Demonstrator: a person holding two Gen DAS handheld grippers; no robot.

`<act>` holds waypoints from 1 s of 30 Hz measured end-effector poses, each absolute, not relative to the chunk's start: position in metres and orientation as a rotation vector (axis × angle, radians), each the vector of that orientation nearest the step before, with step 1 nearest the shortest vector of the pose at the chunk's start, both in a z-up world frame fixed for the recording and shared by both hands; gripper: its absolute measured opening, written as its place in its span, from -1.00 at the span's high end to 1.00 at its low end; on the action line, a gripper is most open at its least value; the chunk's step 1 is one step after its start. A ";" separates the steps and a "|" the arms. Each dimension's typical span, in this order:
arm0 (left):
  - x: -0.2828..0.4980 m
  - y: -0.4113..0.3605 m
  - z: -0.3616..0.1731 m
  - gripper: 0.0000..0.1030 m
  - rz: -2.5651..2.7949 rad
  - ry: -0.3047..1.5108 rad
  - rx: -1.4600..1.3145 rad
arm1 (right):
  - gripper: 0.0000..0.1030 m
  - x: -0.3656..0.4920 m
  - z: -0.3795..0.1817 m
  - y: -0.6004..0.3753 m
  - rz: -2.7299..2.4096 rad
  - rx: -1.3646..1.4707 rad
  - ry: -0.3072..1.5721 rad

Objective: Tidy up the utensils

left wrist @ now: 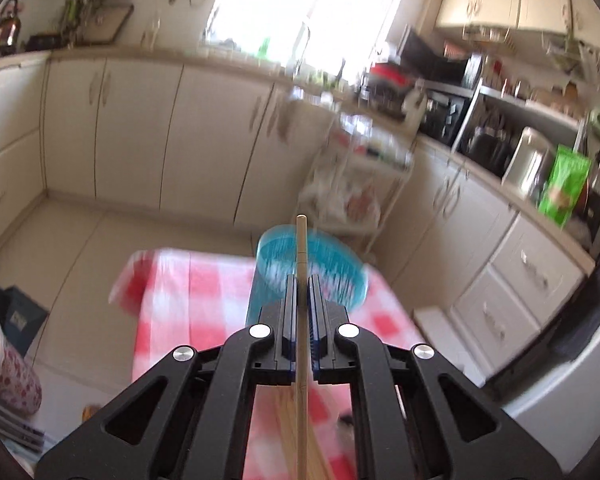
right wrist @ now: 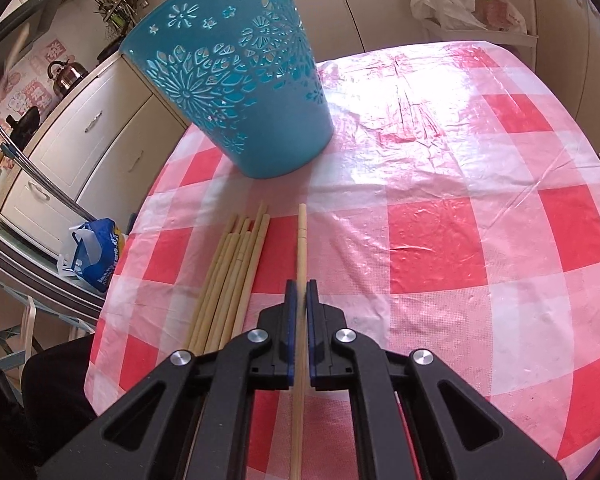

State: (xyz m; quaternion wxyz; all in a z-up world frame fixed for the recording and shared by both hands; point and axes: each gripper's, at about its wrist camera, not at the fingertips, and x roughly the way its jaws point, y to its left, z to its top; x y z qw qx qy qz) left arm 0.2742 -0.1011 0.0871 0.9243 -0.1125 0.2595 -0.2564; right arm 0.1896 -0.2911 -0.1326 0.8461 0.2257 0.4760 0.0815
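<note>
Each gripper pinches one wooden chopstick above the checked table.

The right gripper (right wrist: 301, 286) is clamped on a chopstick (right wrist: 302, 236); just left of it lies a bundle of chopsticks (right wrist: 236, 276) on the red-and-white tablecloth (right wrist: 460, 240), with the blue openwork basket (right wrist: 236, 80) beyond. The left gripper (left wrist: 301, 280) grips another chopstick (left wrist: 301, 240), with that basket (left wrist: 332, 276) ahead.

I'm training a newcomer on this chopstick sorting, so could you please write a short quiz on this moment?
1. True or false: both grippers are shut on a chopstick.
2. What colour is the basket?
3. The loose chopsticks lie: A) in the basket, B) on the tablecloth, C) on the floor.

Key: 1 true: left gripper holds one chopstick, right gripper another chopstick. 2 blue. 3 B.
</note>
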 end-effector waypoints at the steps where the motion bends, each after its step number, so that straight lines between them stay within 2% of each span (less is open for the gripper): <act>1: 0.280 -0.104 0.098 0.91 -0.518 0.498 -0.242 | 0.89 0.189 -0.132 -0.291 0.174 0.477 1.000; 5: 0.310 -0.119 0.137 0.91 -0.501 0.345 -0.304 | 0.89 0.188 -0.129 -0.290 0.177 0.462 0.976; 9: 0.344 -0.140 0.148 0.91 -0.418 0.264 -0.319 | 0.89 0.188 -0.123 -0.287 0.154 0.400 0.953; 19: 0.387 -0.180 0.094 0.90 -0.311 0.264 -0.289 | 0.89 0.191 -0.127 -0.288 0.114 0.343 0.959; 28: 0.383 -0.195 0.046 0.87 -0.313 0.384 -0.134 | 0.89 0.194 -0.130 -0.284 0.096 0.311 0.975; 30: 0.379 -0.194 0.038 0.71 -0.323 0.426 -0.101 | 0.89 0.195 -0.132 -0.281 0.095 0.302 0.988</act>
